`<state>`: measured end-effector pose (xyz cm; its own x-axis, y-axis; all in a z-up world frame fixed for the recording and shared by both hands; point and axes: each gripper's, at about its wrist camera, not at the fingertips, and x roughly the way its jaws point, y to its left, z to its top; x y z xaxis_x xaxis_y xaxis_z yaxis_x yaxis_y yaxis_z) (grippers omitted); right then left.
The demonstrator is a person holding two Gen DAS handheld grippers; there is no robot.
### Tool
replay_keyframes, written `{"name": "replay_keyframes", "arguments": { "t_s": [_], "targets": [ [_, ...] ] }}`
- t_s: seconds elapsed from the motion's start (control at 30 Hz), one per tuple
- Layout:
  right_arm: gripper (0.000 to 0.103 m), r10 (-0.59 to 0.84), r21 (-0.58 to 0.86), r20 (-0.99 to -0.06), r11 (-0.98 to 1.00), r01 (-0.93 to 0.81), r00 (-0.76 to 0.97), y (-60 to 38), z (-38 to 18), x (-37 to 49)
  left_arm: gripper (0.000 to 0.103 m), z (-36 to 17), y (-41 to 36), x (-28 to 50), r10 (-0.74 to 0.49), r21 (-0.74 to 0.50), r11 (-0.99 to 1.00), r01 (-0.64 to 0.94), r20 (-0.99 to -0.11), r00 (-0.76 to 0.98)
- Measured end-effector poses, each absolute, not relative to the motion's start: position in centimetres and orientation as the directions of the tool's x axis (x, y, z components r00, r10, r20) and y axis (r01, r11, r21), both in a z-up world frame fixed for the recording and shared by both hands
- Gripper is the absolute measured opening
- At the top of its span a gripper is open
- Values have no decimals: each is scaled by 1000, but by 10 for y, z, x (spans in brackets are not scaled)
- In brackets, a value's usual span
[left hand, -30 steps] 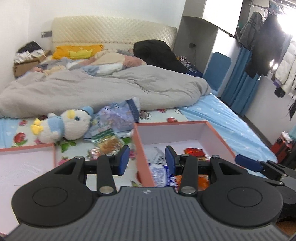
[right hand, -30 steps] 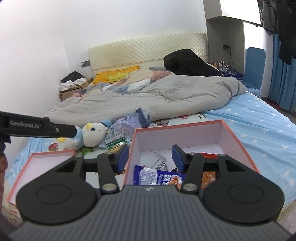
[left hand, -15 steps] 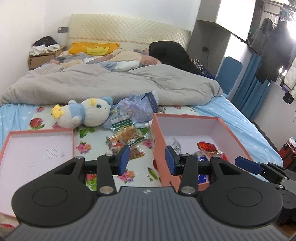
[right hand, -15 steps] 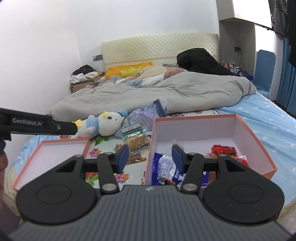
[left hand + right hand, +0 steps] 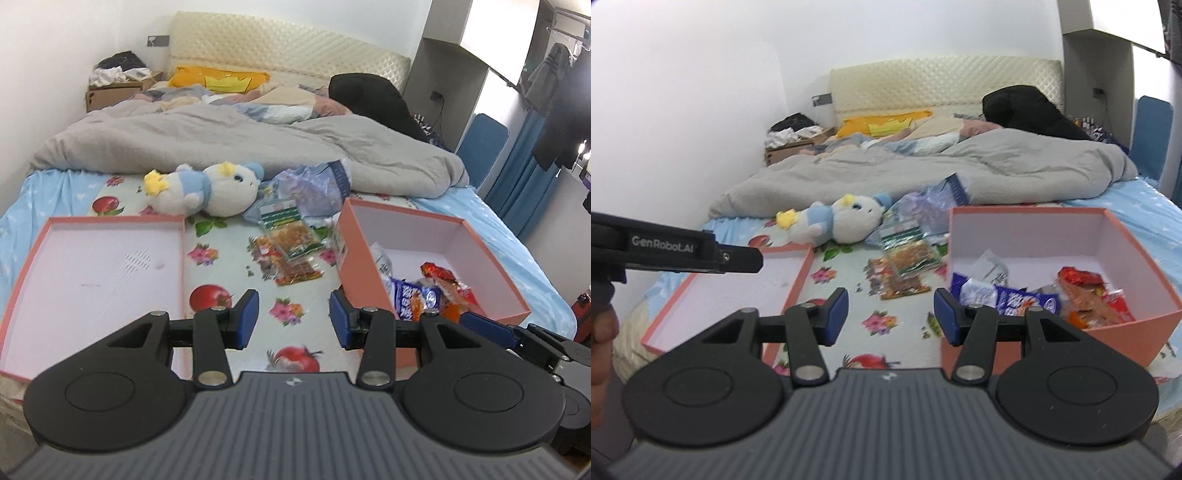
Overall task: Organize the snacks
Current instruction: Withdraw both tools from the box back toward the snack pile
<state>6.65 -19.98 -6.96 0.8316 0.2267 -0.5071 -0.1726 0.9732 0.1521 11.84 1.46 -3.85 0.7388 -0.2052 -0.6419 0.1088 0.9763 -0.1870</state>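
Observation:
A pink box (image 5: 491, 295) (image 5: 1137, 325) stands on the bed at the right and holds several snack packets (image 5: 417, 295) (image 5: 1027, 301). Loose snack packets (image 5: 291, 243) (image 5: 908, 258) lie on the floral sheet between the box and its lid (image 5: 92, 273) (image 5: 738, 295), which lies open side up at the left. My left gripper (image 5: 293, 319) is open and empty above the sheet near the bed's front edge. My right gripper (image 5: 890, 315) is open and empty, beside the box's left wall. The left gripper's side also shows in the right wrist view (image 5: 676, 253).
A plush toy (image 5: 207, 188) (image 5: 838, 221) lies behind the lid. A crumpled clear plastic bag (image 5: 314, 184) (image 5: 931, 203) sits behind the loose snacks. A grey duvet (image 5: 240, 147) covers the far half of the bed.
Both grippers have pulled back and to the left from over the box, so the lid, loose snacks and plush toy show more fully. Both stay open.

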Motion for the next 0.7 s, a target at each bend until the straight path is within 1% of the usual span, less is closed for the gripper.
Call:
{"name": "replay_keyframes", "arguments": {
  "t_s": [0.37,0.53,0.6,0.7],
  "targets": [
    [54,230,138,-518,973,-184,824,-174,-87,57,48,-63,41,111,-209,-210,974,89,-665,717],
    [54,258,143,-527,966,-215,809,-161,-98,56,48,-71,56,121,-208,-225,972,72,-670,712],
    [54,272,146,-537,962,-230,799,-154,-104,57,56,-77,62,130,-214,-238,969,67,-675,706],
    [54,280,126,-552,959,-253,786,-141,-109,62,58,-87,70,145,-226,-256,965,61,-685,693]
  ]
}}
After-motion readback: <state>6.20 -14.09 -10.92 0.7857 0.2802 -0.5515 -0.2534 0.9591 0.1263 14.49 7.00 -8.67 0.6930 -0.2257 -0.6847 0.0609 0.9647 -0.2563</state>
